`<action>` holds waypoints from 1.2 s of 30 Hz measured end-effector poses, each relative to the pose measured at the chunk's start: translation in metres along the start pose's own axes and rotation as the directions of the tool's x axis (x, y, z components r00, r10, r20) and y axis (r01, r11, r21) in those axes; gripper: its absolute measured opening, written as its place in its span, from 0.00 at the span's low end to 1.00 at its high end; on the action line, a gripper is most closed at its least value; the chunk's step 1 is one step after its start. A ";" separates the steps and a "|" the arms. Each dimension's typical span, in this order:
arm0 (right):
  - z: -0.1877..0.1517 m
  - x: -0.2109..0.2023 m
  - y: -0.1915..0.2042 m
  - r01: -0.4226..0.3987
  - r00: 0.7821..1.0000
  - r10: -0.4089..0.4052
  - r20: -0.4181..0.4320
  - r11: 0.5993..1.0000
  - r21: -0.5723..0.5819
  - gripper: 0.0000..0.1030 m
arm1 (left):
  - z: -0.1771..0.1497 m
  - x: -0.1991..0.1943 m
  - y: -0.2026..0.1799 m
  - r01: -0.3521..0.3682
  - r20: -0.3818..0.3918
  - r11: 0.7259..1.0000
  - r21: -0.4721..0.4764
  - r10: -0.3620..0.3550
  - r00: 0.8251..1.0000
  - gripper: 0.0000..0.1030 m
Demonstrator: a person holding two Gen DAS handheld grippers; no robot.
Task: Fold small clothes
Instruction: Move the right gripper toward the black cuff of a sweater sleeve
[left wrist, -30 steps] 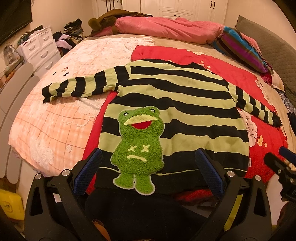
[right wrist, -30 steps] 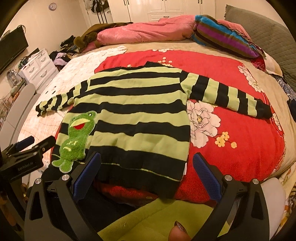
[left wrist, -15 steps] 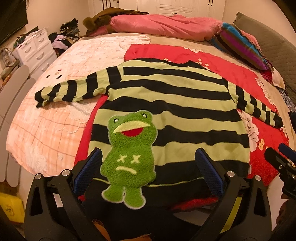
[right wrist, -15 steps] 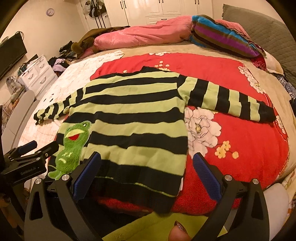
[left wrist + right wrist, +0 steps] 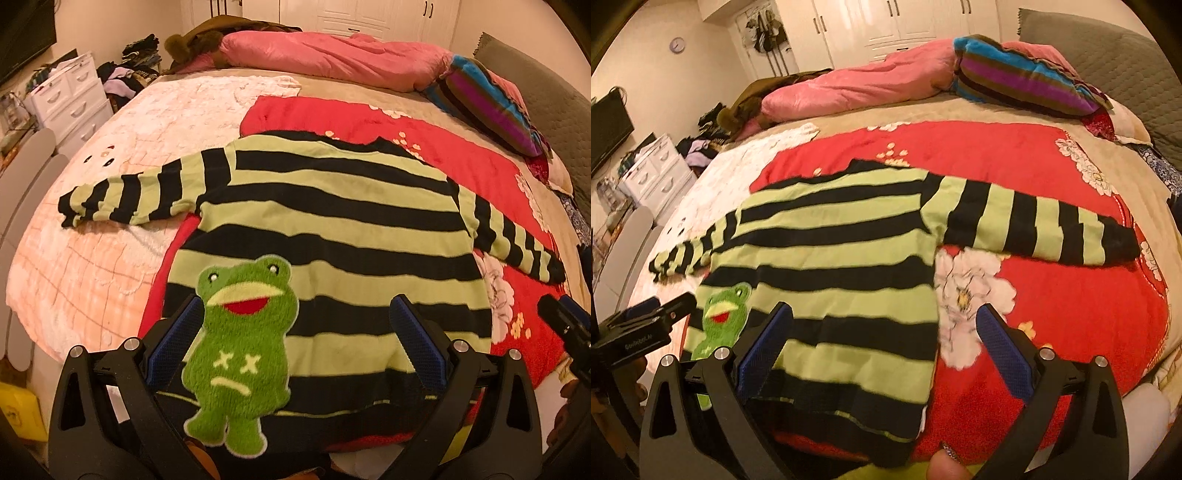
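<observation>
A small green-and-black striped sweater (image 5: 332, 221) lies flat on the bed, sleeves spread out left and right, with a fuzzy green frog patch (image 5: 240, 347) near its hem. It also shows in the right wrist view (image 5: 834, 266). My left gripper (image 5: 295, 343) is open and empty, hovering over the hem around the frog patch. My right gripper (image 5: 882, 347) is open and empty, over the sweater's lower right side and hem corner.
The sweater rests on a red floral blanket (image 5: 1052, 306) over a pink-white quilt (image 5: 92, 258). A pink duvet (image 5: 332, 62) and a striped pillow (image 5: 1015, 81) lie at the far end. White drawers (image 5: 70, 99) stand left of the bed.
Both grippers have moved forward and lower over the sweater's hem; the sweater now fills more of both views. The sweater itself has not moved.
</observation>
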State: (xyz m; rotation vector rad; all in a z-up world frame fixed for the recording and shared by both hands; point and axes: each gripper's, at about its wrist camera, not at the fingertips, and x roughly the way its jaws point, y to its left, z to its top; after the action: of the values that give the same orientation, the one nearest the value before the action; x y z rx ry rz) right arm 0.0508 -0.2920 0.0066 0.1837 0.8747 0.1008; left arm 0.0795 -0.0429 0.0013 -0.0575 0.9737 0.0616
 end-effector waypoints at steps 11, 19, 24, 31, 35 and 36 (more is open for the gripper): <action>0.036 0.015 -0.034 0.038 0.998 -0.041 0.037 0.996 0.083 0.96 | 0.034 0.013 -0.006 -0.017 0.021 1.000 -0.021 0.018 1.000 0.92; 0.055 0.024 -0.064 0.095 0.992 -0.104 0.065 0.987 0.131 0.96 | 0.056 0.028 -0.013 0.012 0.019 0.998 -0.060 -0.011 1.000 0.92; 0.065 0.027 -0.087 0.147 0.983 -0.162 0.081 0.975 0.166 0.96 | 0.068 0.037 -0.025 0.028 0.034 0.997 -0.073 -0.026 0.999 0.92; 0.075 0.030 -0.123 0.214 0.968 -0.237 0.086 0.952 0.217 0.96 | 0.080 0.052 -0.047 0.021 0.047 0.999 -0.046 -0.019 0.999 0.92; 0.077 0.035 -0.147 0.248 0.960 -0.273 0.070 0.936 0.248 0.96 | 0.086 0.064 -0.057 0.032 0.036 0.999 -0.040 -0.030 0.999 0.92; 0.077 0.037 -0.152 0.259 0.957 -0.284 0.065 0.931 0.257 0.96 | 0.087 0.067 -0.061 0.037 0.036 0.999 -0.040 -0.036 0.999 0.92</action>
State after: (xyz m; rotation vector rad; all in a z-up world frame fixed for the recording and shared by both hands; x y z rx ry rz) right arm 0.1356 -0.4443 -0.0033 0.2955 0.8019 -0.2764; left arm 0.1937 -0.0956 -0.0043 -0.1110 0.9363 0.0483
